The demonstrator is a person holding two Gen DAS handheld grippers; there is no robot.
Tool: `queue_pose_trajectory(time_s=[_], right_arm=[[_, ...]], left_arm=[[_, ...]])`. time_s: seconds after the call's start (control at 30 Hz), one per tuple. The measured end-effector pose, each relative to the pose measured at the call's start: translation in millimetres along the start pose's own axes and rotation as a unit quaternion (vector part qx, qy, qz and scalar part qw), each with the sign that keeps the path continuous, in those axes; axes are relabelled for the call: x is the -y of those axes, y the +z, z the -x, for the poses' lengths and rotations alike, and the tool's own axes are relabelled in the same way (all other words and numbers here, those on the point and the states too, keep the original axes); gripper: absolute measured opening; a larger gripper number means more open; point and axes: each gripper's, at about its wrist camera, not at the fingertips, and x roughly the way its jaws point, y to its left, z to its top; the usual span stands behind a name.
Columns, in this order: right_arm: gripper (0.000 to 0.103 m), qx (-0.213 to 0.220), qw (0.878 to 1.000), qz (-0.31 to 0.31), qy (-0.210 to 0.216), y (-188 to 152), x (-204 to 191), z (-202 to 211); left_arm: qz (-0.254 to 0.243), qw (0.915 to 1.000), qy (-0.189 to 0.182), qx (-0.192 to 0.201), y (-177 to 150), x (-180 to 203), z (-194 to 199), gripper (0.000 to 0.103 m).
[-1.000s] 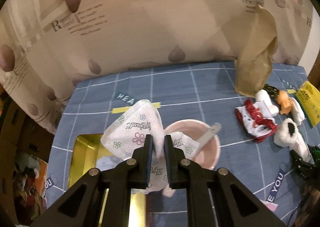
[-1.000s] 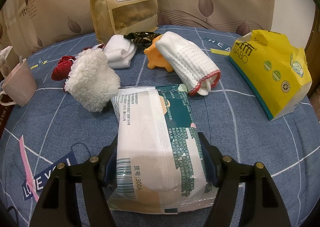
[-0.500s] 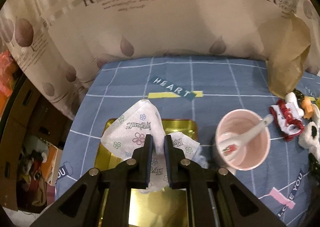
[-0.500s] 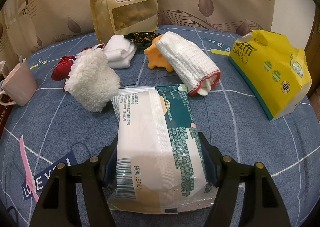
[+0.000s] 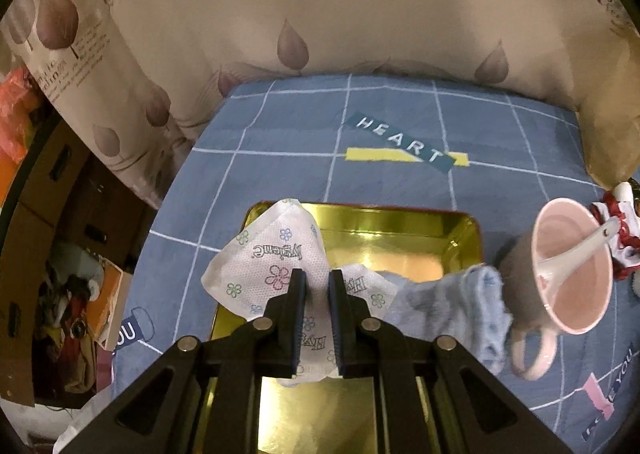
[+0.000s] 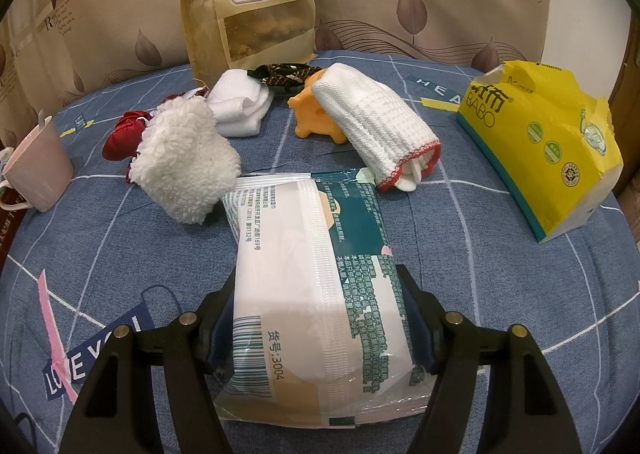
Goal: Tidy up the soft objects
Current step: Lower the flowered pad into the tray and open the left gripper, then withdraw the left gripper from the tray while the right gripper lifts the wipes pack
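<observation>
My left gripper (image 5: 317, 282) is shut on a crumpled white sachet with printed flowers (image 5: 272, 258), held just above a gold tin tray (image 5: 400, 222). A pale blue sock (image 5: 452, 310) hangs over the tray's right rim. In the right wrist view, my right gripper (image 6: 318, 282) has its pads pressed on both sides of a white and teal wipes pack (image 6: 312, 254) low over the blue cloth. Beyond it lie a fluffy white sock (image 6: 180, 162), a folded white sock (image 6: 240, 106), a white knit cloth with red trim (image 6: 372, 122), an orange toy (image 6: 312, 118) and a red fabric piece (image 6: 124, 134).
A pink cup (image 5: 576, 266) holding a white spoon (image 5: 576, 250) stands right of the tray. A tall snack bag (image 6: 252, 2) leans at the back, and a yellow tissue pack (image 6: 540, 142) lies at the right. A beige curtain closes off the back. Cardboard boxes sit off the table's left edge.
The left gripper carried the sachet leftward and down, from in front of the pink cup to over the gold tray. The right gripper and its pack stayed still.
</observation>
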Motion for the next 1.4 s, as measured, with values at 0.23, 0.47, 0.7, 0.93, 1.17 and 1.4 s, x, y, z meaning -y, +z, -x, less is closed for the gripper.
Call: queue_pose_trajectory(time_s=[0.23, 0.47, 0.7, 0.93, 1.17, 1.4], right_arm=[[0.068, 0.0, 1.0, 0.001, -0.001, -0.7, 1.1, -0.1], [0.068, 0.0, 1.0, 0.002, -0.002, -0.2, -0.9, -0.7], [0.068, 0.0, 1.0, 0.003, -0.004, -0.6, 0.2, -0.6], [0.067, -0.001, 1.0, 0.005, -0.006, -0.4, -0.7, -0.7], [0.06, -0.002, 1.0, 0.018, -0.015, 1.7, -4.3, 0.7], [0.055, -0.011, 0.999, 0.021, -0.026, 1.9, 1.4, 9.4]], left_arm=[[0.005, 0.9999, -0.008, -0.009, -3.1, -8.5, -17.4, 0.012], [0.01, 0.9997, -0.016, -0.013, -3.3, -15.2, -29.5, 0.013], [0.012, 0.9998, -0.011, -0.012, -1.3, -17.3, -26.1, 0.028], [0.008, 0.9998, -0.012, 0.017, -2.6, -19.0, 3.3, 0.038], [0.019, 0.9991, -0.004, 0.037, -20.7, -14.7, 36.7, 0.046], [0.053, 0.9968, -0.001, 0.06, -50.8, -10.4, 57.5, 0.046]])
